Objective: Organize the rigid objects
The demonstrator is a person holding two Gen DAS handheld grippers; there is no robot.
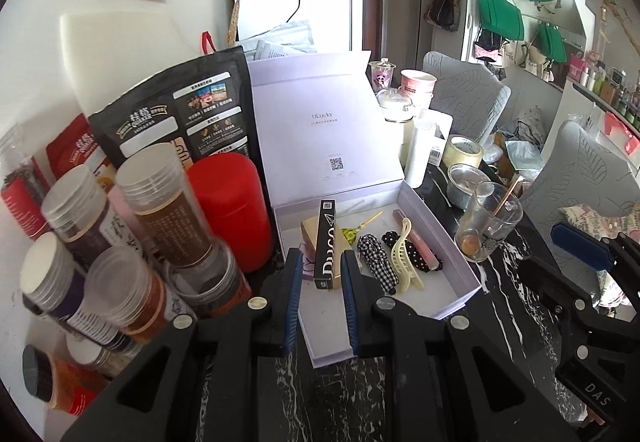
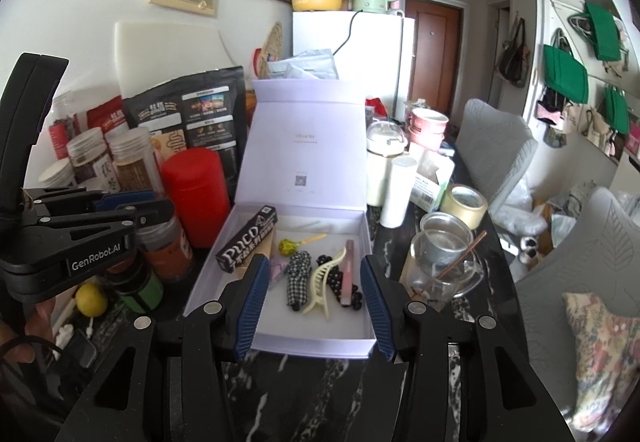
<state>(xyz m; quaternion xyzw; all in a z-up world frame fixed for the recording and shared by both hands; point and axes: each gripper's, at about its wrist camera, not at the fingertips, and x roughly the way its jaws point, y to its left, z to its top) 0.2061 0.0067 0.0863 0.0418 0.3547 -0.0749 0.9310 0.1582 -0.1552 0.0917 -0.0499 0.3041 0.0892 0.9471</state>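
Two grippers above a half-filled box

Two grippers hover over the near edge of the lavender box (image 2: 320, 346), and neither one holds anything. The left gripper (image 1: 321, 298) has its fingers narrow, nearly closed, with only air between the blue ribbed pads. The right gripper (image 2: 314, 302) has its fingers at a middle width, also empty.

The box stands open on the black marbled desk (image 1: 332, 394), its stiff lid upright behind it. Inside it lie a long black carton (image 1: 326, 246) resting across a tan block (image 1: 310, 232), a checked fabric scrunchie (image 2: 298, 278), a cream plastic claw clip (image 2: 322, 290), a pink bar (image 2: 347, 274) and a small yellow-green lollipop (image 2: 289, 246).

I judge that several pieces are already put away and the hands are between two placements. The next move probably calls for choosing another hard item on the crowded desk, opening the fingers wider and approaching it straight.
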